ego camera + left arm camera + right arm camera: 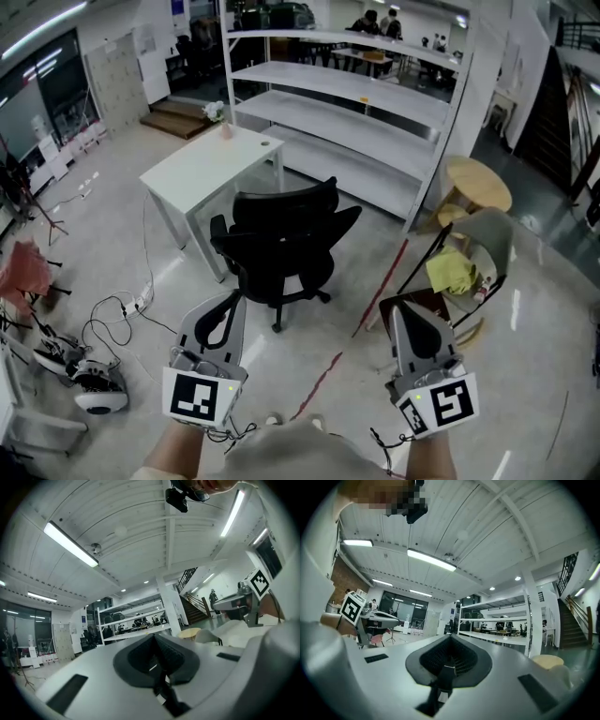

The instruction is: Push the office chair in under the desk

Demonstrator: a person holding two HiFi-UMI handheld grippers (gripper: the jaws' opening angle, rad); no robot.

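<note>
A black office chair [281,244] on castors stands on the floor, pulled out from the white desk [211,164] behind it, its backrest toward me. My left gripper [228,302] hangs shut and empty in front of the chair's left side, short of it. To the right of the chair my right gripper [401,314] is held up, also shut with nothing in it. Both gripper views point up at the ceiling. In them the left gripper's [157,641] and the right gripper's [450,641] jaws are closed together. The right gripper's marker cube [258,581] shows in the left gripper view.
White shelving [375,103] stands behind the desk. A folding chair with a yellow cloth [452,272] and a round wooden table [478,183] are at the right. Cables and a power strip [131,305] lie on the floor at the left. A red tape line [375,291] runs beside the chair.
</note>
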